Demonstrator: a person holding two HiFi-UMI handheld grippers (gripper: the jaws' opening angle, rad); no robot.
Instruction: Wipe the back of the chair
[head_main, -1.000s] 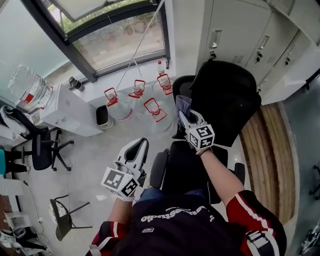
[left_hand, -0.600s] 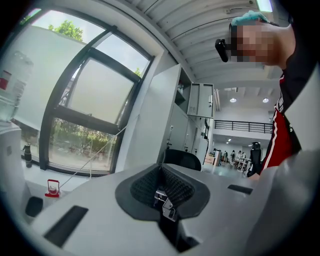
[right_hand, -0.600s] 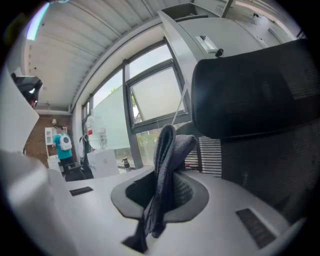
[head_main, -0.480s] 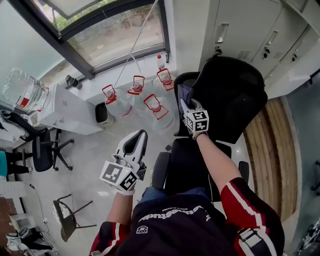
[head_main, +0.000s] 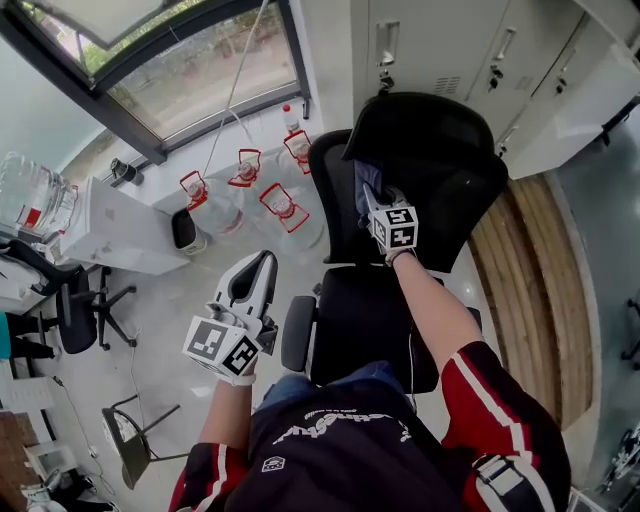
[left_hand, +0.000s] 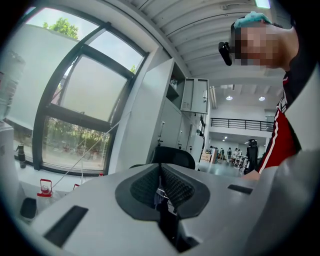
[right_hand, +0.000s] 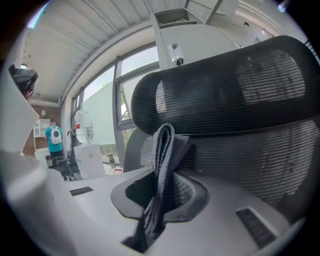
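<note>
From where I stand, the right gripper (head_main: 368, 197) is clenched on a grey-blue cloth (right_hand: 162, 160), a fold of it sticking up out of the jaws. The cloth looks to be lying against the black mesh backrest (right_hand: 270, 160) of the office chair (head_main: 450, 190), just under the headrest (right_hand: 220, 95). So the surface to be wiped is dead ahead of that claw, and its long run goes from the headrest down toward the seat. I would judge that a stroke has to follow that line, or cross it side to side. The right arm reaches over the seat and is far the nearer. The left gripper (head_main: 255, 275) hangs well off to the left above the floor, its jaws pressed together on nothing. The armrest (head_main: 297, 335) sits between it and the chair. Red-handled water jugs (head_main: 275, 205) stand by the window and grey lockers (head_main: 440, 40) rise close behind the chair. Neither blocks the front of the mesh, though the headrest caps any upward stroke.
</note>
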